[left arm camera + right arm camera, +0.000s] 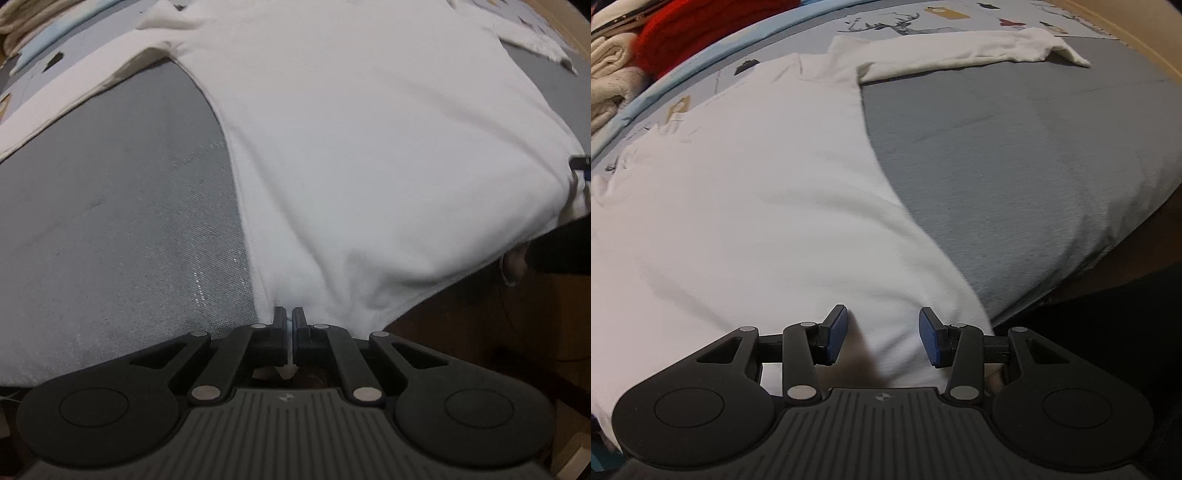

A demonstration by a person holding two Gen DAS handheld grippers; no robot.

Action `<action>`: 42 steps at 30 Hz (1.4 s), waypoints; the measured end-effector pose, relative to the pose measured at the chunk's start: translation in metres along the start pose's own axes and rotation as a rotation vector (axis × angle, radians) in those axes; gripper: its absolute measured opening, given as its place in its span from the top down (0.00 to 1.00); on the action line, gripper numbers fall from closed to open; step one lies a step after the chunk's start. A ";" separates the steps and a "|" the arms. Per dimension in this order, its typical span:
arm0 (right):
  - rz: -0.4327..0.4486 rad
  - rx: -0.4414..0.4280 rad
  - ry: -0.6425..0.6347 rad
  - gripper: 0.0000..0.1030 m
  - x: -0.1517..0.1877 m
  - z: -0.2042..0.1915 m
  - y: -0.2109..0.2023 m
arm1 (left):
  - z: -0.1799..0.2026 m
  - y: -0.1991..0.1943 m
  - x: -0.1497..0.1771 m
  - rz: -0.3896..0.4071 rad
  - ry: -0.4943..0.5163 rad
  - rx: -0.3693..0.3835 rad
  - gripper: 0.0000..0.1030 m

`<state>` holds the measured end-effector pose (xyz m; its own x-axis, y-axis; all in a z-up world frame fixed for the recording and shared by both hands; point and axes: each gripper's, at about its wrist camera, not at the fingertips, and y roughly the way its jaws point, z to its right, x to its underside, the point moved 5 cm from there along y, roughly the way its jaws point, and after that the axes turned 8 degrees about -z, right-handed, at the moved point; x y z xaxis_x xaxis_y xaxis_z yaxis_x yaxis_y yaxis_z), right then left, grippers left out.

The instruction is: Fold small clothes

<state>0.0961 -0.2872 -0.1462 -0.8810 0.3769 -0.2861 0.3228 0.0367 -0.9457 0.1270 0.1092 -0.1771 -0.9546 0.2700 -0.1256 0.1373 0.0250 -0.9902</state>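
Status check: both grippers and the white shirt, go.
Left gripper shut on white shirt hem. Right gripper open, hem corner between its pads, not pinched. Shirt flat on grey mat, sleeves out. Nothing blocking.

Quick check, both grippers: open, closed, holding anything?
Left gripper: closed on the bottom hem of the white shirt.
Right gripper: open, blue pads apart above the shirt's hem, gripping nothing.

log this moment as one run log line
left claw shut on white shirt hem | right claw open over hem | grey bed cover
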 end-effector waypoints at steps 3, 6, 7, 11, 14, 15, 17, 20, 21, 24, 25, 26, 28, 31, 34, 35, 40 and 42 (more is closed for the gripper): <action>0.031 0.110 0.020 0.57 -0.005 0.014 -0.004 | -0.007 -0.010 0.001 0.033 -0.066 0.034 0.96; 0.040 0.128 0.094 0.57 -0.011 0.033 -0.007 | -0.016 -0.011 0.000 0.032 -0.134 0.078 0.95; 0.037 0.118 0.108 0.57 -0.012 0.036 -0.006 | -0.019 -0.011 -0.001 0.030 -0.154 0.091 0.95; 0.025 0.099 0.097 0.57 -0.013 0.037 0.000 | -0.024 -0.016 -0.004 0.052 -0.234 0.137 0.87; 0.028 0.093 0.077 0.69 -0.015 0.035 0.000 | -0.030 -0.028 -0.005 0.114 -0.290 0.140 0.60; 0.030 0.080 0.066 0.78 -0.016 0.033 -0.001 | -0.033 -0.027 -0.008 0.121 -0.304 0.143 0.56; 0.041 0.083 0.031 0.91 -0.016 0.028 -0.003 | -0.033 -0.022 -0.012 0.103 -0.323 0.171 0.56; 0.050 0.086 0.011 0.94 -0.017 0.026 -0.003 | -0.025 -0.005 -0.012 0.035 -0.263 0.123 0.83; 0.053 0.083 0.020 0.94 -0.018 0.028 -0.003 | -0.023 -0.002 -0.010 0.024 -0.224 0.058 0.92; 0.062 0.091 0.030 0.95 -0.021 0.031 -0.002 | -0.021 -0.006 -0.009 0.032 -0.201 0.026 0.94; 0.064 0.094 0.035 0.95 -0.021 0.032 -0.002 | -0.021 -0.007 -0.009 0.034 -0.204 0.020 0.94; 0.064 0.094 0.040 0.95 -0.022 0.033 -0.001 | -0.021 -0.008 -0.009 0.040 -0.208 0.019 0.94; 0.062 0.099 0.036 0.94 -0.021 0.032 -0.002 | -0.020 -0.013 -0.010 0.074 -0.209 -0.003 0.91; 0.092 0.100 0.063 0.90 -0.021 0.033 -0.011 | -0.014 -0.030 -0.017 0.175 -0.174 -0.007 0.85; 0.204 0.090 0.047 0.82 -0.025 0.030 -0.030 | -0.001 -0.036 -0.025 0.212 -0.147 0.079 0.82; 0.229 0.069 0.033 0.79 -0.025 0.026 -0.033 | 0.003 -0.032 -0.026 0.198 -0.140 0.106 0.79; 0.019 -0.071 0.018 0.61 -0.010 0.013 0.001 | 0.013 0.000 -0.024 0.033 -0.094 0.090 0.58; 0.038 -0.029 -0.042 0.61 -0.004 0.008 0.001 | 0.015 -0.011 -0.028 0.090 -0.102 0.114 0.58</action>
<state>0.0976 -0.2960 -0.1466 -0.8815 0.3396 -0.3282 0.3653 0.0499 -0.9295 0.1484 0.0873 -0.1640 -0.9625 0.1670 -0.2138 0.1981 -0.1054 -0.9745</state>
